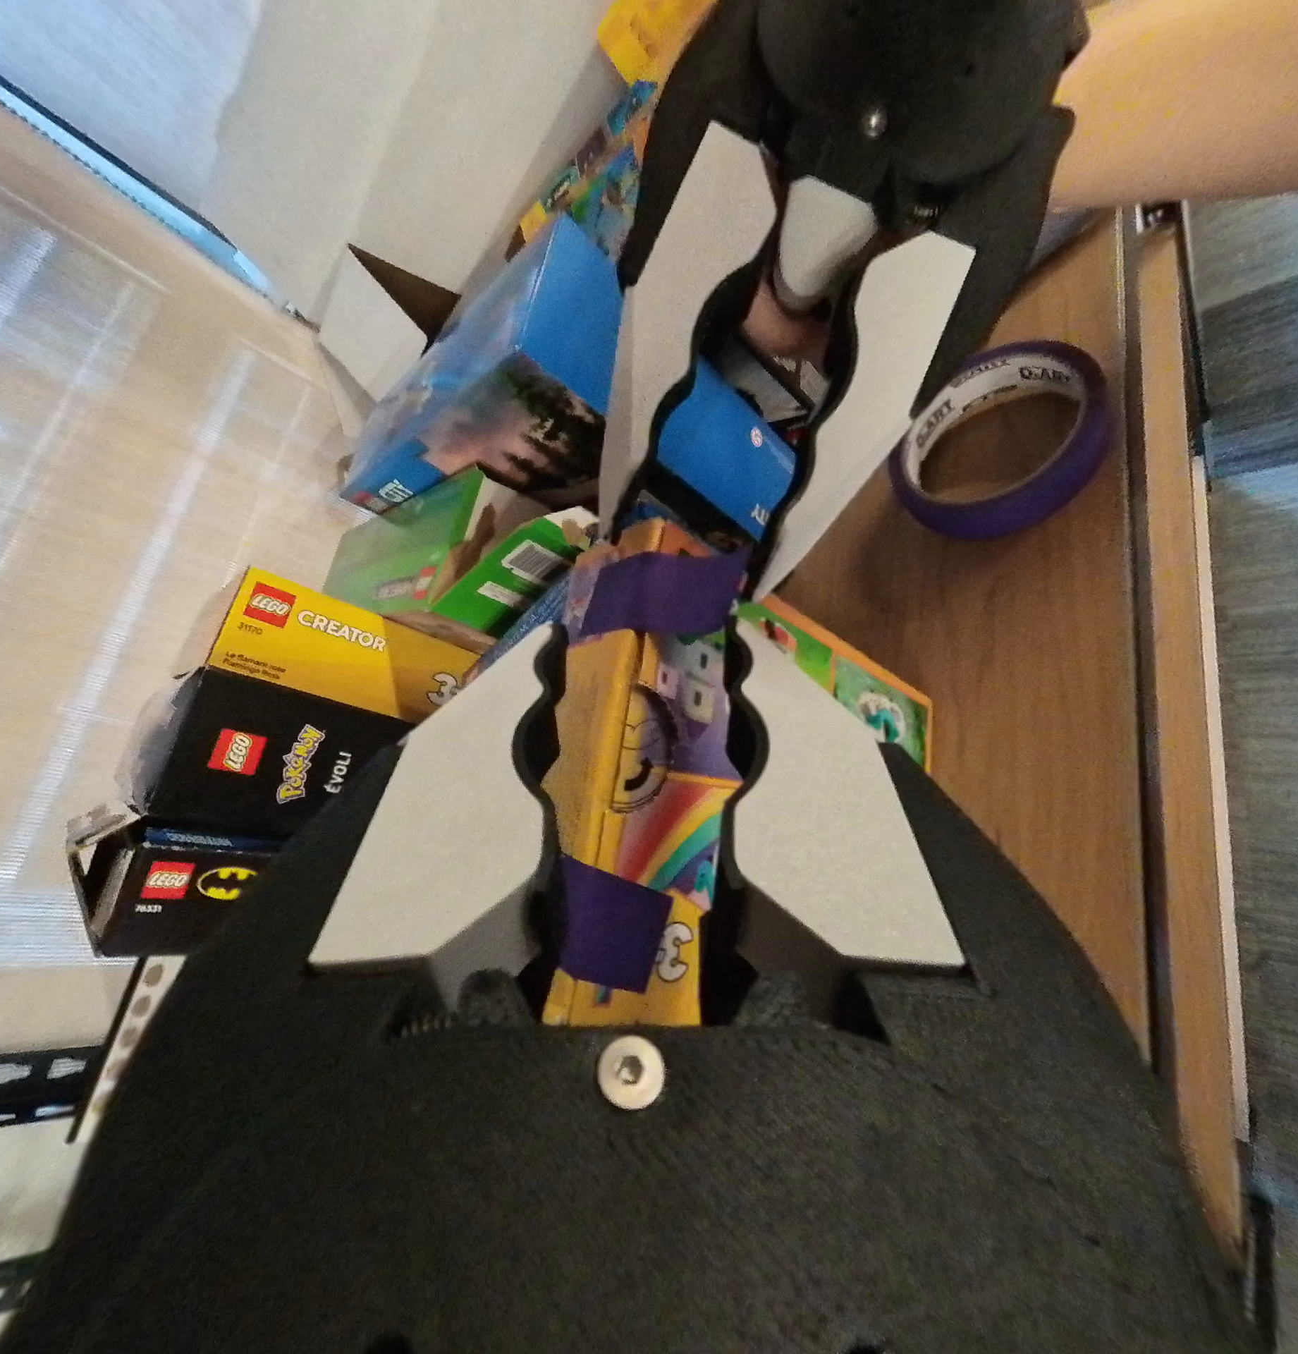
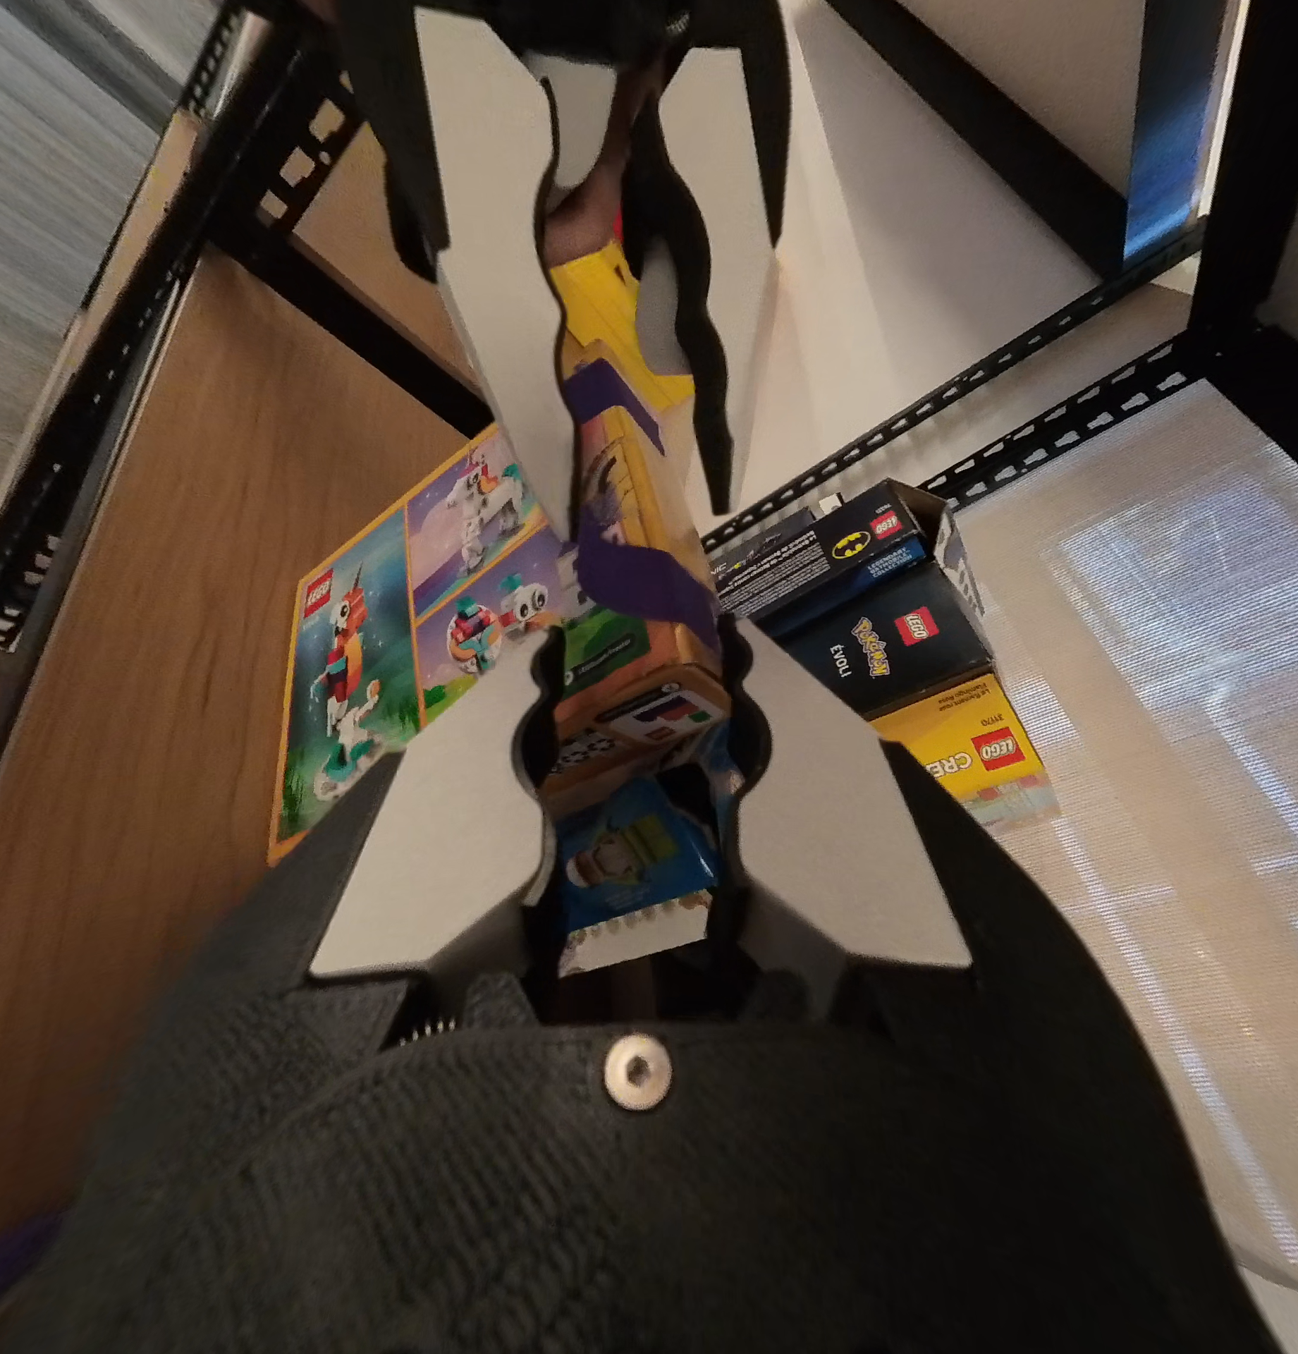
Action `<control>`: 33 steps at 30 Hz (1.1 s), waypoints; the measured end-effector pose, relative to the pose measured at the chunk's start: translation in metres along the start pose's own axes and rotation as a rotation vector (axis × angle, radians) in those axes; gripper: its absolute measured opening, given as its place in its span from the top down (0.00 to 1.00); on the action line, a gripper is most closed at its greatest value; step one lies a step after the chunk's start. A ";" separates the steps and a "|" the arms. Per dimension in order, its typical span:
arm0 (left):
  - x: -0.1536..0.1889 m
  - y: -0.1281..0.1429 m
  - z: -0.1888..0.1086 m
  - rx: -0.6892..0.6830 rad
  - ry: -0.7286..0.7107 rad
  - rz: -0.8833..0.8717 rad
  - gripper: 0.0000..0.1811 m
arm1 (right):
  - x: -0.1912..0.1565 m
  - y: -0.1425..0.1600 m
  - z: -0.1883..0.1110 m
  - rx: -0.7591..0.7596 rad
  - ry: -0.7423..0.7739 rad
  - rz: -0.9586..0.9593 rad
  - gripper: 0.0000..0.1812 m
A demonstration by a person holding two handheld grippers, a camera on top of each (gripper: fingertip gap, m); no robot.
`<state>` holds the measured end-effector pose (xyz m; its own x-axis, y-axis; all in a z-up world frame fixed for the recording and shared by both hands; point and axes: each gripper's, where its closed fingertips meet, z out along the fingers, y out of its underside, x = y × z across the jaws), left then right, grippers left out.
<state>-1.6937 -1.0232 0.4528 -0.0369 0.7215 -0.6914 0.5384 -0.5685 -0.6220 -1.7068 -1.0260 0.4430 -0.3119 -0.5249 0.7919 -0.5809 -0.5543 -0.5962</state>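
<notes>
Yellow box (image 1: 616, 740), purple tape (image 1: 1001, 439).

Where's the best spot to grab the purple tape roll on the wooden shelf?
Come from above. The purple tape roll lies flat on the wooden shelf with its hole facing up, so probably put one of the jaws inside the hole and one outside, pinching the thin wall.

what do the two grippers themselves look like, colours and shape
Both match: the left gripper and right gripper have a rough black printed body with a silver hex screw at centre, and two pale grey wedge-shaped fingers with wavy, black-edged inner faces. No cables or sleeves are visible.
</notes>
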 end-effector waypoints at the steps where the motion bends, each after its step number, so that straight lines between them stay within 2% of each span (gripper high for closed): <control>1: -0.001 0.003 0.001 -0.006 0.005 0.013 0.79 | 0.000 0.000 0.001 -0.001 -0.001 -0.011 0.77; 4: 0.005 0.012 0.004 -0.032 0.041 0.033 0.80 | 0.001 0.005 0.003 -0.036 -0.008 -0.031 0.77; 10: 0.009 0.013 0.003 -0.011 0.058 0.019 0.77 | -0.008 0.007 0.003 -0.029 -0.049 -0.095 0.75; 13: 0.010 0.013 0.003 -0.022 0.031 0.038 0.76 | -0.005 0.008 0.005 -0.052 -0.026 -0.179 0.76; 18: 0.008 0.015 0.007 -0.045 -0.030 0.079 0.77 | -0.005 0.009 0.008 -0.024 -0.028 -0.106 0.77; 22: 0.009 0.015 0.007 -0.052 -0.062 0.093 0.77 | -0.007 0.012 0.008 -0.049 0.001 -0.206 0.75; 27: 0.009 0.009 0.003 -0.020 -0.104 0.075 0.79 | -0.008 0.013 0.008 -0.087 -0.017 -0.233 0.75; 31: 0.008 -0.001 -0.007 0.004 -0.250 0.229 0.80 | -0.007 0.013 0.008 -0.078 -0.028 -0.213 0.75; 33: 0.017 -0.010 -0.009 0.020 -0.274 0.303 0.83 | -0.007 0.013 0.008 -0.075 -0.031 -0.203 0.75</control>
<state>-1.6922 -1.0021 0.4502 -0.1040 0.3897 -0.9151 0.5427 -0.7487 -0.3806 -1.7064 -1.0344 0.4283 -0.1598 -0.4275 0.8898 -0.6839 -0.6020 -0.4121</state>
